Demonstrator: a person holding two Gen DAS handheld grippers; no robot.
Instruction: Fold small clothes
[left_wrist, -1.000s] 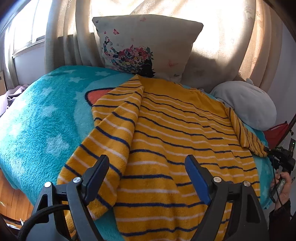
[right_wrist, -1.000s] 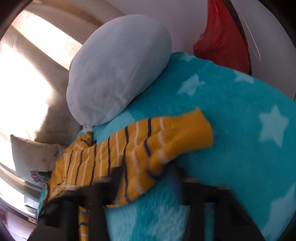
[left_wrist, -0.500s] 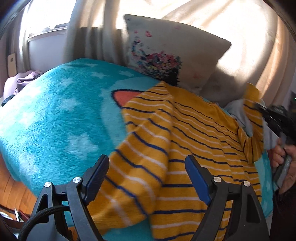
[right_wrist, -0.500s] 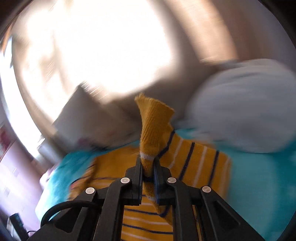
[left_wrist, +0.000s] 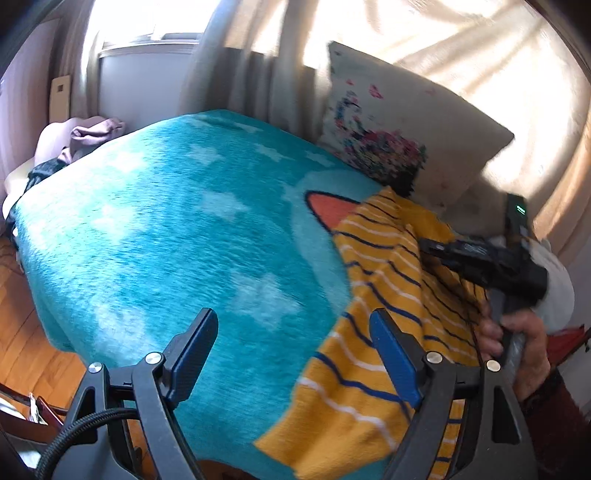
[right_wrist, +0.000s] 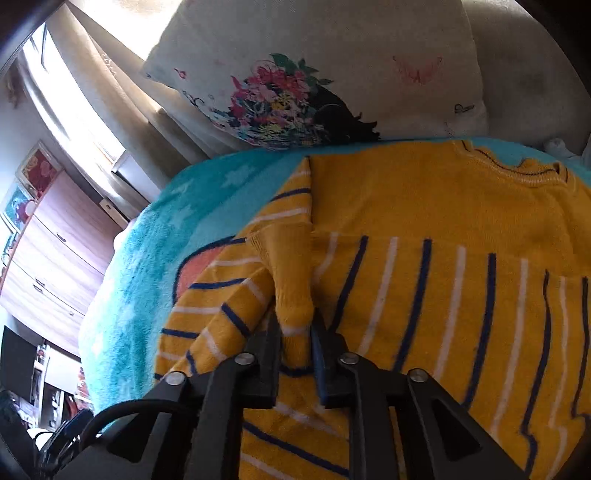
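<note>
A yellow sweater (right_wrist: 424, 229) with navy and white stripes lies on the teal star blanket (left_wrist: 166, 229). My right gripper (right_wrist: 295, 332) is shut on the sweater's sleeve cuff (right_wrist: 291, 295) and holds it over the sweater's body, near the other folded sleeve. In the left wrist view the sweater (left_wrist: 373, 347) lies at the right, with the right gripper (left_wrist: 480, 258) above it, held by a hand. My left gripper (left_wrist: 295, 354) is open and empty, over the blanket at the sweater's left edge.
A floral pillow (right_wrist: 314, 74) leans on the curtains at the head of the bed. A pale grey cushion (left_wrist: 554, 280) sits at the far right. Clothes (left_wrist: 85, 136) lie beyond the bed's left edge. A wooden floor (left_wrist: 26, 354) lies below it.
My right gripper closed on the right sleeve cuff, lifted it and carried it left across the sweater's body. My left gripper swung left, off the sweater and over the blanket, staying open.
</note>
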